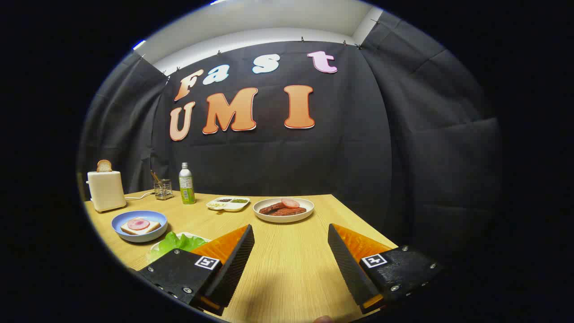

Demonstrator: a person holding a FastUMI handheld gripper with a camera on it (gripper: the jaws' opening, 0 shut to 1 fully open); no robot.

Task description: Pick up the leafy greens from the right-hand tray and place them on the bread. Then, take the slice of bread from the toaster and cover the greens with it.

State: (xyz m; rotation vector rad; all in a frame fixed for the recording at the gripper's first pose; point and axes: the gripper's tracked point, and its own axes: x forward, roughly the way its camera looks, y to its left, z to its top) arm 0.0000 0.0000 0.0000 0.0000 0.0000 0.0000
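**Jaws wide open over bare counter, greens off to the left**

So the gripper point(290, 251) is hanging above the wooden counter point(287, 269) with its jaws spread well apart and nothing between them, just plain wood grain.

The leafy greens point(177, 243) sit in a pale tray point(158, 246) at the near left, partly tucked behind the left finger (so I can't really tell how much of a pile it is). Just beyond that tray is a blue plate point(139, 226) with a slice of bread point(140, 227) on it, and a round pink slice of meat point(138, 223) lying on top of the bread.

Far left corner of the counter has the white toaster point(106, 190) with a second bread slice point(104, 166) poking up out of the slot. To its right there's a small glass holder point(163, 189) with sticks in it, then a green-labelled bottle point(186, 184).

Further right, beyond the fingers, a divided white dish point(228, 203) with some toppings, and next to it a white plate point(283, 209) with brown meat pieces and a tomato-looking slice on top.
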